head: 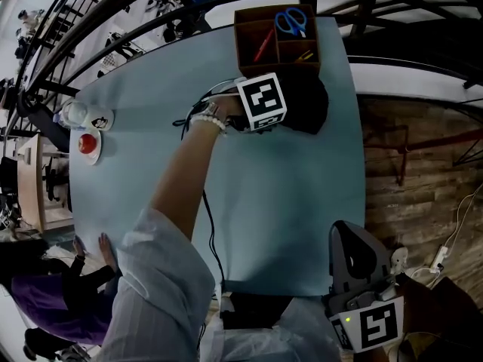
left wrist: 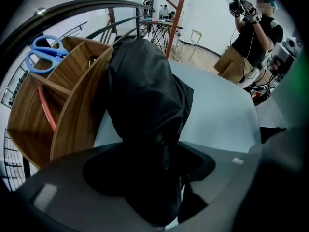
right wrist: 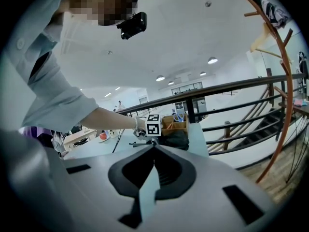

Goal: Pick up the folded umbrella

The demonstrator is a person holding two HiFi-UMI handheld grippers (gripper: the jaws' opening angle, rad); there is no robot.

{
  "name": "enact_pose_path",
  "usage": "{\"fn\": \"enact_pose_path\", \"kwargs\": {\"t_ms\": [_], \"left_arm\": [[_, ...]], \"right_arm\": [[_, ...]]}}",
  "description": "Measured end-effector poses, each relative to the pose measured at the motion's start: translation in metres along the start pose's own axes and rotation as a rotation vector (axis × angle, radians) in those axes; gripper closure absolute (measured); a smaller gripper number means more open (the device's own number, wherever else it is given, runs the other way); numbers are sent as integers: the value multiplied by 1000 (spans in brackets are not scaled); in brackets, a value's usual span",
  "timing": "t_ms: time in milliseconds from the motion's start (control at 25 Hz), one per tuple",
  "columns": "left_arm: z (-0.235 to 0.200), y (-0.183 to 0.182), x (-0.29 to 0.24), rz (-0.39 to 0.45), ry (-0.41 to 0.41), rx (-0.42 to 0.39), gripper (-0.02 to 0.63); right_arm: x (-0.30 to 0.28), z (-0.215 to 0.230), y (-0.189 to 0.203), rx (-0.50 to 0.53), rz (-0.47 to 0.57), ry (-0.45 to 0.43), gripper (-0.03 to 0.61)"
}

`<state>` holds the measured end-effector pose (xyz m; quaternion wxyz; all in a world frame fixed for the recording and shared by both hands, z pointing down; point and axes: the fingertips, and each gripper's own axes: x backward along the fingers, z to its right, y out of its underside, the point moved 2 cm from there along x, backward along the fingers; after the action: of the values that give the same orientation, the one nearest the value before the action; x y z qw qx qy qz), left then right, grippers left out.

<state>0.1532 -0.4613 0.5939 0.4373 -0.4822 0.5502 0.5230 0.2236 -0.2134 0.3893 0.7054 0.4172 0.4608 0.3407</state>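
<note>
A pale blue tabletop [head: 287,202] lies bare across its near half. A wooden organiser [head: 238,44] stands at its far edge, beside a black railing [left wrist: 77,5]. The left hand-held gripper [head: 264,105] points down, jaws wide apart either side of the folded umbrella [head: 308,104] without pinching it: a black, crumpled bundle just beside the organiser, near the right edge. The right hand-held gripper [right wrist: 154,149], jaws together and empty, hovers past the near right corner.

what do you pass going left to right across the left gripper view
blue scissors → folded umbrella → standing person; the wooden organiser is left out, since it overlaps the scissors
</note>
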Motion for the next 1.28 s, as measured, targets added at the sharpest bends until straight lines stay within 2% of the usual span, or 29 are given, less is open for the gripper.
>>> {"fn": "enact_pose_path", "kwargs": {"t_ms": [520, 680, 760, 840, 920, 1000, 1080, 1280], "left_arm": [[5, -2, 3, 58, -64, -64, 334], [19, -3, -1, 75, -55, -112, 334], [23, -1, -3, 88, -82, -125, 334], [26, 2, -2, 90, -105, -139, 334], [33, 6, 0, 80, -111, -166, 334], [41, 10, 2, 80, -117, -185, 334], [49, 13, 7, 100, -124, -177, 334], [68, 18, 34, 193, -136, -104, 334]], "right_arm": [[2, -18, -1, -11, 7, 30, 578], [5, -28, 0, -10, 7, 38, 578], [9, -33, 3, -15, -14, 48, 578], [11, -37, -1, -1, 10, 56, 578], [14, -42, -5, 9, 31, 64, 578], [18, -49, -2, 2, 7, 71, 578], [21, -57, -2, 4, -2, 72, 578], [29, -73, -21, 47, 76, 77, 578]]}}
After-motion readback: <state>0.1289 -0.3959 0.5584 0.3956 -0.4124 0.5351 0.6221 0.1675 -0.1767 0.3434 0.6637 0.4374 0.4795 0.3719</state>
